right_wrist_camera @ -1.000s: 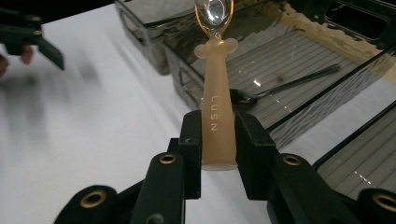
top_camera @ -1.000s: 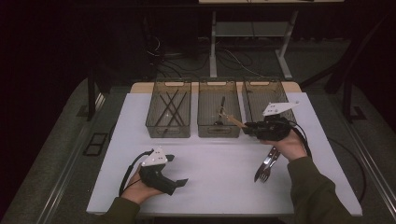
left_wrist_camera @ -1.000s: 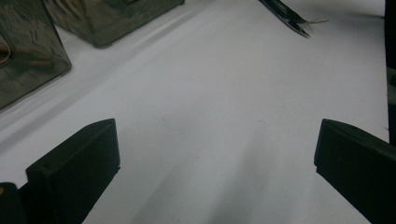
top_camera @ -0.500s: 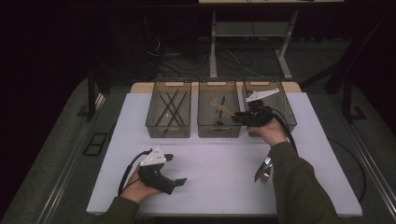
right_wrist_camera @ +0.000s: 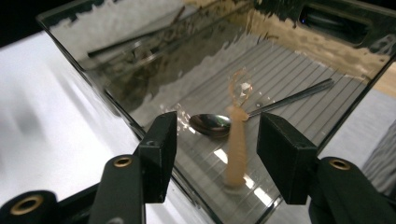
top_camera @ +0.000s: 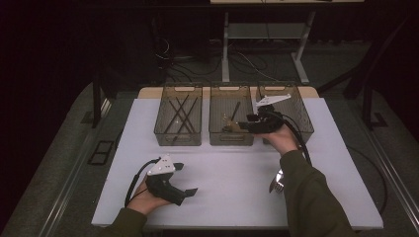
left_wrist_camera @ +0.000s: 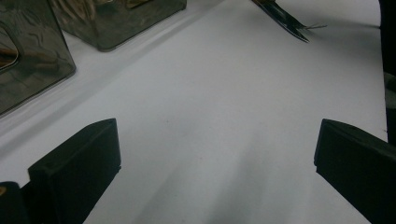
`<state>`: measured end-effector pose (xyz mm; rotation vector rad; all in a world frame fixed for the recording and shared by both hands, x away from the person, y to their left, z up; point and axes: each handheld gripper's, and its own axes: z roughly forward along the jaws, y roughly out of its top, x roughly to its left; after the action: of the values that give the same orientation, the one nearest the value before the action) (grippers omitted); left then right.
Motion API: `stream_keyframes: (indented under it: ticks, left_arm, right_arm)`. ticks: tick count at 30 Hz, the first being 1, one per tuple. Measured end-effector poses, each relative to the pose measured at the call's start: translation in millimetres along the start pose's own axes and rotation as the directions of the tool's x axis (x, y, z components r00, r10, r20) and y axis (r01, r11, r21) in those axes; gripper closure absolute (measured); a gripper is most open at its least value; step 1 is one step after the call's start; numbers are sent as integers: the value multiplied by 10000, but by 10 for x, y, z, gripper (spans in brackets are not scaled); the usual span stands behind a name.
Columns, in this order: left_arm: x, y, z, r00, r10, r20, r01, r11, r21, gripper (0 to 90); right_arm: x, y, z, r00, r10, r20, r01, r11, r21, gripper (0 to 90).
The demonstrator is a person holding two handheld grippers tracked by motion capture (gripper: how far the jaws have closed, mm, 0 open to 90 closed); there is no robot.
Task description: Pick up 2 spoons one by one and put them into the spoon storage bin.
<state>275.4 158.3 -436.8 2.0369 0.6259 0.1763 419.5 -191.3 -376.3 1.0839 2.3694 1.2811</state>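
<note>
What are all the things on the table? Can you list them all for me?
table: one, white, under everything
bins: three, see-through smoky, in a row at the back
sticks: a few, dark, in the left bin
metal spoon: one, silver, in the middle bin
wooden spoon: one, tan, blurred, in the middle bin
fork: at least one, silver, on the table beside the right sleeve
left hand-held gripper: one, black, open, resting on the table
right hand-held gripper: one, black, over the middle bin; jaws just opened, not pressing the wooden spoon
</note>
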Motion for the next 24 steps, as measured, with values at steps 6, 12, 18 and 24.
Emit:
stream_keyframes:
  ticks: [6,12,18,24]
  left_arm:
    - [10,-1,-3,10000,32,-31,-32,10000,31,0]
    - [-2,-5,3,10000,-29,-48,29,10000,74,0]
    - [-11,-3,4,10000,-76,0,76,10000,54,0]
    - [-9,-1,0,10000,1,-7,0,9999,116,0]
  right_arm:
    - [12,-88,-192,10000,19,29,-18,9993,-365,457]
    - [1,-275,-393,9995,73,308,-58,9988,-488,596]
    - [-1,-486,-556,9998,-3,204,6,9999,-135,769]
    - [-4,-688,-707,9995,-70,301,66,9998,160,875]
